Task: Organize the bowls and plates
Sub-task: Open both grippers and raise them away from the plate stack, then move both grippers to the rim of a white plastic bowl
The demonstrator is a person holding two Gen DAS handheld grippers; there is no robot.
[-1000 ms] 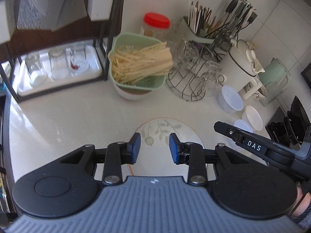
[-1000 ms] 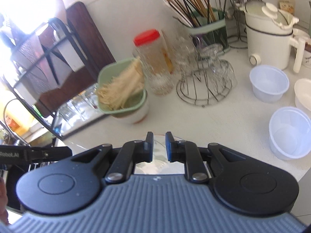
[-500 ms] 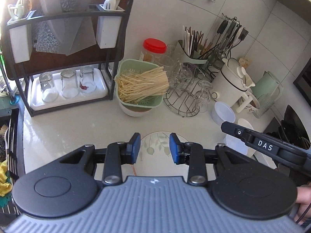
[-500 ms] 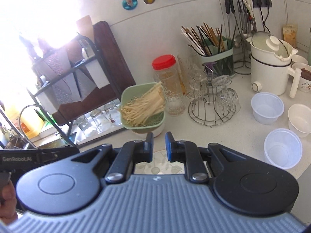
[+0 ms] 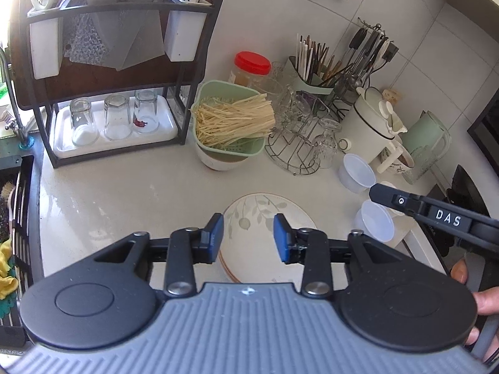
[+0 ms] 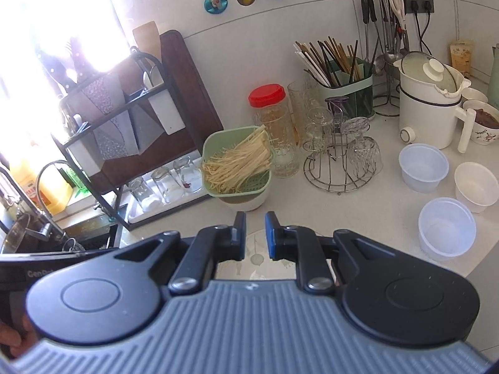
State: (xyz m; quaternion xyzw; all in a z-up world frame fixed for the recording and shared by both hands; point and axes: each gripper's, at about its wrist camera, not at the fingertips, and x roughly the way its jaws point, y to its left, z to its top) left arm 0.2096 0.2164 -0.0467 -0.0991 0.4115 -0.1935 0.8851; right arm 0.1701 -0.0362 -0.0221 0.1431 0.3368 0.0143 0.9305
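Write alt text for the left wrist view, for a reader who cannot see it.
The left claw, jaws opening with nothing between them, hangs over a leaf-patterned plate lying on a pale kitchen counter. Behind it stand a green strainer of pale sticks, a wire glass rack and a black dish rack; translucent plastic bowls sit at right.

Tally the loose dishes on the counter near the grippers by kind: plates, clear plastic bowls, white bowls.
Plates: 1, the leaf-pattern plate
Clear plastic bowls: 2
White bowls: 1
Total: 4
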